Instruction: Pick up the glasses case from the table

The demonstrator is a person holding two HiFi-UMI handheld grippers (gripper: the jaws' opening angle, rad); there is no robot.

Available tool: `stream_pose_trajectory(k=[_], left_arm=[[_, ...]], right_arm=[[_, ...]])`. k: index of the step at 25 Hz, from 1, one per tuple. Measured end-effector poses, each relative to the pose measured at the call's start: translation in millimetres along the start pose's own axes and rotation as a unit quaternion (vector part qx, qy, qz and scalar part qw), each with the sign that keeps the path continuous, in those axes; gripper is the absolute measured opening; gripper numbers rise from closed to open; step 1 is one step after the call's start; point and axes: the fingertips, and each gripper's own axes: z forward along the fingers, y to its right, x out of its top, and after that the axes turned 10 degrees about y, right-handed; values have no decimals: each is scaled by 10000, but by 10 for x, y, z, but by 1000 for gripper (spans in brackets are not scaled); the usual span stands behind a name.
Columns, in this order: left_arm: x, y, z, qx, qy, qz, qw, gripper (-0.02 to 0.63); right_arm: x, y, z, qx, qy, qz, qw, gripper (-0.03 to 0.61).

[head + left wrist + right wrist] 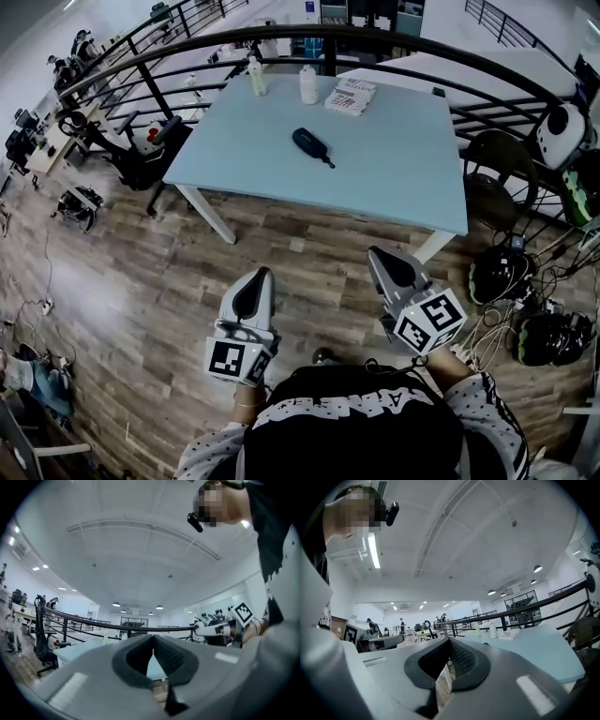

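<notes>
Your left claw [262,274] is pinched shut, nothing in it. Your right claw [377,253] is closed tight and empty too, and both are level above the wood floor [141,281]. The glasses case [310,143] lies well ahead of both claws, roughly midway between them, on the pale blue surface [403,178]. A white bottle [308,84] stands beyond it.

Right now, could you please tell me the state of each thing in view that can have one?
Glasses case: closed, lying on the table, untouched.
Left gripper: shut, empty, short of the table.
Right gripper: shut, empty, short of the table.
Slim bottle: upright.
Wide bottle: upright.
Booklet: lying flat beside the bottles.
</notes>
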Motion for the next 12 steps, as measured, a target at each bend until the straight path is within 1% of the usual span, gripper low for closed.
stream_pose_trajectory(k=[6, 12], left_arm=[[-109, -327, 1, -12, -79, -88, 9999, 0], [-132, -455, -7, -92, -103, -180, 9997, 0]], right_arm=[[-130, -69, 262, -86, -100, -16, 9999, 6], [-216, -59, 367, -221, -156, 1, 9996, 5]])
